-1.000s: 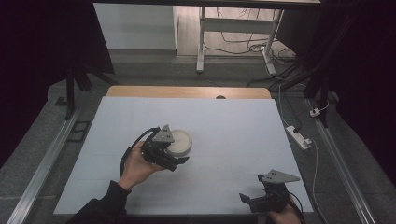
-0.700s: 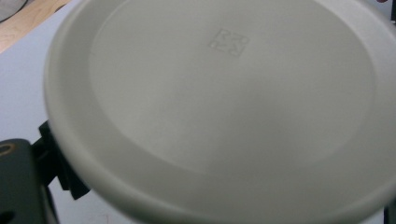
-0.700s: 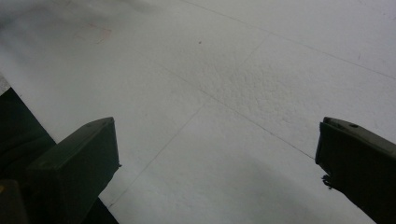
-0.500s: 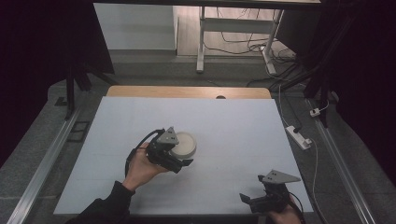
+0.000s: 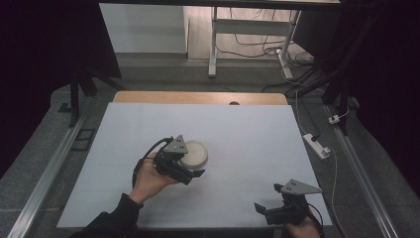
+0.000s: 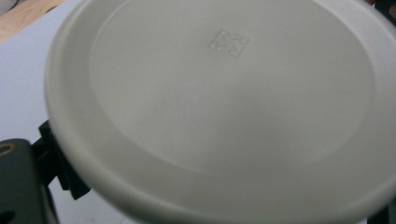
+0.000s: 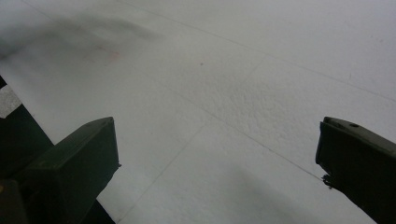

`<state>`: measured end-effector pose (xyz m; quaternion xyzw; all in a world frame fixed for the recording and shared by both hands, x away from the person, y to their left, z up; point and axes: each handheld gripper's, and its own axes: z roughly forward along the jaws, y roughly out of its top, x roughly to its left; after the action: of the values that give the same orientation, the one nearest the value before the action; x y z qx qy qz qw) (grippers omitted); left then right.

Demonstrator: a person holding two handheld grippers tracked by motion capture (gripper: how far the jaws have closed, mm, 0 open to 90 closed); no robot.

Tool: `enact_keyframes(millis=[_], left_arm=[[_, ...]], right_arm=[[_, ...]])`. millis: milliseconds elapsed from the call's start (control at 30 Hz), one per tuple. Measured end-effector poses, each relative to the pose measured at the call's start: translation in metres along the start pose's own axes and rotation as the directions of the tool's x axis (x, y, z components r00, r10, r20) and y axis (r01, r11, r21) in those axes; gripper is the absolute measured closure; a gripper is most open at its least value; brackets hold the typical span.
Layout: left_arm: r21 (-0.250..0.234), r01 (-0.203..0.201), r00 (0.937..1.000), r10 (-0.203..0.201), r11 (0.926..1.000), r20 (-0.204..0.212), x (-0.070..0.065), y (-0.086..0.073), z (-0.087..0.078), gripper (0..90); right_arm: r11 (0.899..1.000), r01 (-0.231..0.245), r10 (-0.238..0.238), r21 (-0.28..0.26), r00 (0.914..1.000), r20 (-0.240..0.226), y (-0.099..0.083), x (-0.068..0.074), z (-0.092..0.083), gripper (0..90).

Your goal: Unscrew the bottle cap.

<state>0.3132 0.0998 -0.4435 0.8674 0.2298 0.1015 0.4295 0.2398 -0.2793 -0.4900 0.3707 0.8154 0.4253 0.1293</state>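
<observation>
A white round dish (image 5: pixel 194 153) with a raised rim lies near the middle of the pale table (image 5: pixel 247 129). My left gripper (image 5: pixel 190 166) has its jaws on either side of it and is shut on it. In the left gripper view the dish (image 6: pixel 224 102) is very close, with a small embossed square on its flat face, and one black finger (image 6: pixel 60 168) presses under its rim. My right gripper (image 5: pixel 267 198) is open at the table's front right corner. Between its fingers (image 7: pixel 217 158) there is bare table.
A wooden strip (image 5: pixel 198 97) runs along the table's far edge. A white power strip (image 5: pixel 317 145) and cables lie on the floor to the right. Metal rails (image 5: pixel 54 163) flank both sides, and a desk frame (image 5: pixel 213 44) stands beyond.
My left gripper and the dish have shifted slightly right and toward the front together. The right gripper has stayed put.
</observation>
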Motion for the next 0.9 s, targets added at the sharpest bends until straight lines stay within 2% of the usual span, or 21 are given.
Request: enact_keyframes(millis=[333, 567, 767, 900], left_arm=[[-0.003, 0.001, 1.0000, -0.001, 1.0000, 0.001, 0.000, -0.002, 0.000, 6.8], [-0.002, -0.003, 1.0000, 0.003, 1.0000, 0.008, -0.001, -0.003, 0.002, 6.8], [-0.006, -0.010, 0.9999, 0.010, 0.9999, 0.014, -0.002, -0.003, 0.002, 6.8], [-0.003, -0.017, 0.9997, 0.017, 0.9999, 0.015, -0.003, -0.003, 0.002, 6.8]], right_arm=[[0.999, 0.031, -0.032, -0.029, 0.9992, -0.024, 0.010, 0.008, 0.002, 0.0], [0.994, 0.078, -0.082, -0.074, 0.9953, -0.051, 0.020, 0.016, 0.006, 0.0], [0.991, 0.089, -0.097, -0.096, 0.9920, -0.081, 0.030, 0.022, 0.009, 0.0], [0.991, 0.079, -0.090, -0.110, 0.9911, -0.098, 0.036, 0.024, 0.012, 0.0]])
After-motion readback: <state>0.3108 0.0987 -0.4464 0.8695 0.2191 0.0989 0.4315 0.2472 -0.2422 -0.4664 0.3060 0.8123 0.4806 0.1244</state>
